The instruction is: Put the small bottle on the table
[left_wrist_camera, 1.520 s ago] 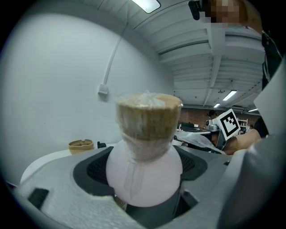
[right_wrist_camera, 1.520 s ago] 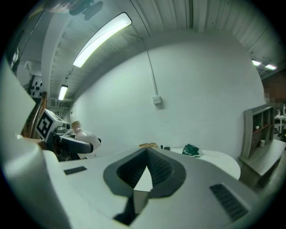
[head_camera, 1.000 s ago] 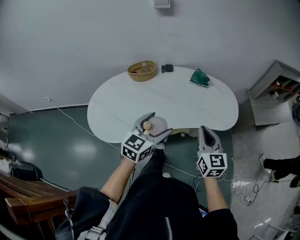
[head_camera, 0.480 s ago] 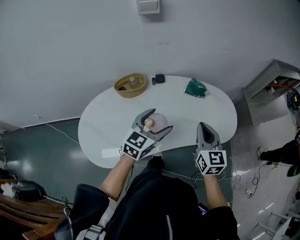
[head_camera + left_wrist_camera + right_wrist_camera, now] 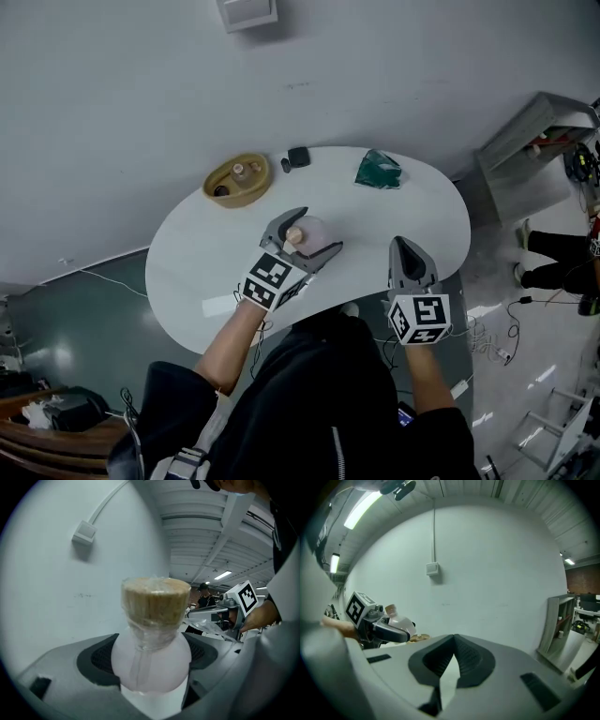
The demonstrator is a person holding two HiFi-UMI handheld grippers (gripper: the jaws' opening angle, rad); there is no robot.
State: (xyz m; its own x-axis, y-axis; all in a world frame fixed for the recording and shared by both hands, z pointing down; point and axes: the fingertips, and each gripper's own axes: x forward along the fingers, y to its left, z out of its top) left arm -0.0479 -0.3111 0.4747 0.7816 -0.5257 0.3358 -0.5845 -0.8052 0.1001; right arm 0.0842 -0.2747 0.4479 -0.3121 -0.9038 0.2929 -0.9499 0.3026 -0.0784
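Note:
The small bottle is round, pale pink, with a cork stopper; in the left gripper view the small bottle fills the middle, upright between the jaws. My left gripper is shut on it, held over the middle of the white table. My right gripper hangs at the table's near right edge, shut and holding nothing; its view shows the small bottle and the left gripper off to the left.
At the table's far side stand a tan bowl with small items in it, a small dark object and a green crumpled object. A grey shelf unit stands to the right, cables lie on the floor, and a wall box hangs above.
The left gripper with the bottle has moved from beyond the table's near edge to over its middle. The right gripper has come up to the near right edge. The head view has shifted.

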